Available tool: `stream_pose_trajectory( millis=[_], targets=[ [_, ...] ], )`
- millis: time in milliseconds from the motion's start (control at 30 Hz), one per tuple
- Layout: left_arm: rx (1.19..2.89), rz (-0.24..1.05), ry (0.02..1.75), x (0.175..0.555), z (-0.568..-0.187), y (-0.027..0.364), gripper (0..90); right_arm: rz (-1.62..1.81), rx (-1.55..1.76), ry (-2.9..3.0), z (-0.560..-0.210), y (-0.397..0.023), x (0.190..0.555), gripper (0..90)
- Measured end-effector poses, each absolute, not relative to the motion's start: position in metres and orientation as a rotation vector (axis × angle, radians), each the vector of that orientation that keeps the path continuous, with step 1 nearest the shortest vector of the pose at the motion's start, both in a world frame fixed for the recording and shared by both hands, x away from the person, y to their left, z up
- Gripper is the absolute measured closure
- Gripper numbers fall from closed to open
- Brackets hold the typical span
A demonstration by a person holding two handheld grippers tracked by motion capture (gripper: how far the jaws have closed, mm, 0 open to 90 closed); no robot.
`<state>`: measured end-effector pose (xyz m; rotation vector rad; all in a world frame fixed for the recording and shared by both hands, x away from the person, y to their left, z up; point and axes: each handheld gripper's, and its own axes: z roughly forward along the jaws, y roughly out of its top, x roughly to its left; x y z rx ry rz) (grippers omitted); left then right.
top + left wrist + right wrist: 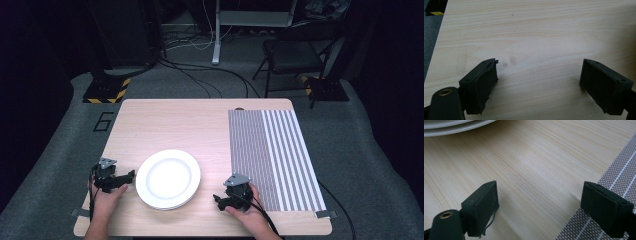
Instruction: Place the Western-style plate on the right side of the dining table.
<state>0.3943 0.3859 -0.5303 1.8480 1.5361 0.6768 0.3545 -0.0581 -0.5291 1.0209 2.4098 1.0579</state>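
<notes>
The left gripper (537,77) had its two black jaws spread wide apart with only bare wood grain between them, gripping nothing; its left pad (484,82) looked frayed along the upper edge. In the high view this left gripper (121,180) sat near the table's front left corner, held by the person's left hand (106,197), just beside the rim of the white plates.

The right gripper (539,202) was likewise released, jaws wide and empty, one jaw over bare wood and the other over the edge of the striped placemat (621,172). From above, the right gripper (225,199) rested near the table's front edge, held by the right hand (250,212), between the plates and the placemat.

The stack of white plates (168,178) stood on the wooden table (170,125) toward its front edge, between the two grippers; its rim (454,127) showed at least two plates. The placemat (272,157) covered the table's right side, running from back edge to front. A folding chair (292,52) stood on the floor beyond the table.
</notes>
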Motion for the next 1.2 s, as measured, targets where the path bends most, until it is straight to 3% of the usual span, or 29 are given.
stream_pose_trajectory(
  millis=[1000, 1200],
  targets=[
    [1.834, 0.682, 1.549, 0.3927, -0.53, 0.3858, 15.7, 1.057, 1.025, 2.411, -0.5289, -0.058, 0.3545, 13.9],
    [1.817, 0.673, 1.579, 0.3907, -0.5266, 0.3873, 26.3, 1.062, 1.046, 2.386, -0.5282, -0.0585, 0.354, 20.4]
  ],
)
